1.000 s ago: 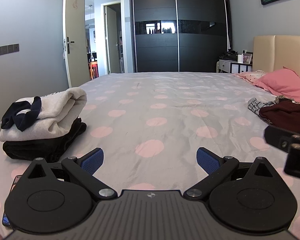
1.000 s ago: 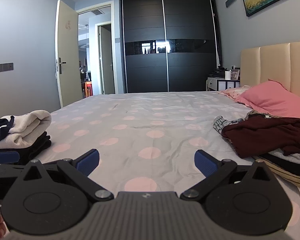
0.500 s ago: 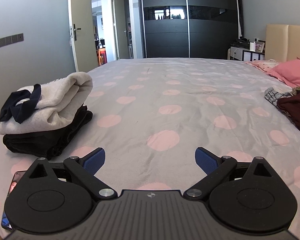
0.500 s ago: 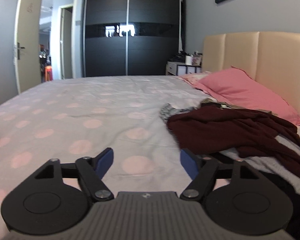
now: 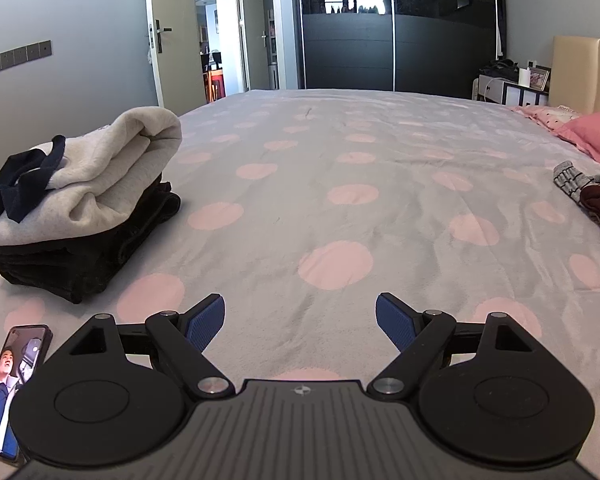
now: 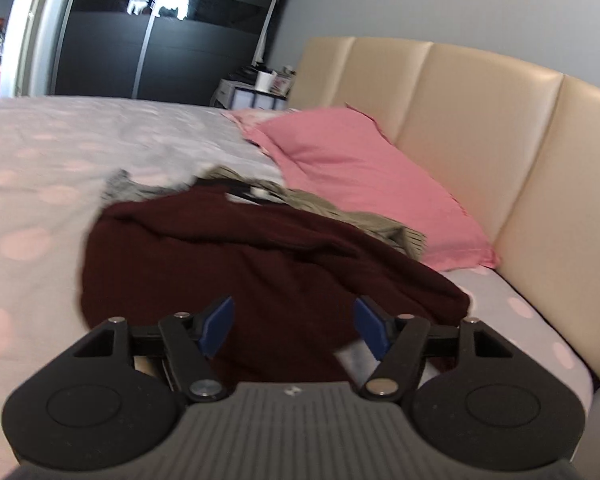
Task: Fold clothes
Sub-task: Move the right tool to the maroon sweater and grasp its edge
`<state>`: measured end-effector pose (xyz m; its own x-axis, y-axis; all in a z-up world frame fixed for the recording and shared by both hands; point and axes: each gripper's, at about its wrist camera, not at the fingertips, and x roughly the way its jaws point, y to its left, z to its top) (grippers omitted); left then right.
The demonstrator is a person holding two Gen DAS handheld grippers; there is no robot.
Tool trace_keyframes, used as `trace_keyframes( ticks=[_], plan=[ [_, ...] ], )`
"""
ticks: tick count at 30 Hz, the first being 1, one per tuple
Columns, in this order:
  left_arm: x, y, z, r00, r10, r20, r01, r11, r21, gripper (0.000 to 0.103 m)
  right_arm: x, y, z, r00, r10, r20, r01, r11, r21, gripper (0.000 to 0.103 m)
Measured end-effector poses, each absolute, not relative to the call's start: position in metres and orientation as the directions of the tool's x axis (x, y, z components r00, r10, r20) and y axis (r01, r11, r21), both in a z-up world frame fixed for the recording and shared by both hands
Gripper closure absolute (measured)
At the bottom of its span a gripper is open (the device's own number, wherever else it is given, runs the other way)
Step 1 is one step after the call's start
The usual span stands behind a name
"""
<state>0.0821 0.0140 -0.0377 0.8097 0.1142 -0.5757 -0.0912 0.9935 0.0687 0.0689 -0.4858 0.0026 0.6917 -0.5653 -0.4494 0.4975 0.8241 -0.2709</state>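
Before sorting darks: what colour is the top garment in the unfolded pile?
Dark maroon garment, clearest in the right wrist view.

Soft fleecy bedspread (image 5: 340, 208), padded glossy headboard (image 6: 480, 128), matt maroon cloth garment (image 6: 240, 264).

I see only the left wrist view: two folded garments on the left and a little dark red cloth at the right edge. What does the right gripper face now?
Observer: The right gripper faces a crumpled maroon garment that lies unfolded on the bed.
Operator: Does it hold that garment already?
Observer: No. Its jaws stand apart above the cloth and the blue pads press on nothing.
Operator: Is something else under the maroon one?
Observer: Yes, a striped olive garment shows behind it, next to the pink pillow.
Operator: What stands behind that pillow?
Observer: A padded beige headboard, much wider than the small part you see.
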Motion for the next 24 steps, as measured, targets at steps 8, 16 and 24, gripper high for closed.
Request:
trace_keyframes(
  ticks=[8, 16, 24],
  plan=[
    [0.086, 0.004, -0.04, 0.807, 0.078, -0.585, -0.048, 0.997, 0.066, 0.027, 0.066, -0.493, -0.006, 0.727, -0.486, -0.485, 0.429, 0.873, -0.232, 0.09],
    [0.068, 0.01, -0.019, 0.835, 0.063, -0.546, -0.051, 0.998, 0.037, 0.03, 0.045, -0.439, 0.018, 0.811, -0.326, -0.486, 0.303, 0.944, -0.129, 0.093],
    [0.041, 0.026, 0.008, 0.863, 0.069, -0.501, -0.058, 0.998, 0.038, 0.03, 0.016, -0.341, 0.049, 0.89, -0.043, -0.455, 0.041, 0.999, -0.013, 0.094]
  ],
)
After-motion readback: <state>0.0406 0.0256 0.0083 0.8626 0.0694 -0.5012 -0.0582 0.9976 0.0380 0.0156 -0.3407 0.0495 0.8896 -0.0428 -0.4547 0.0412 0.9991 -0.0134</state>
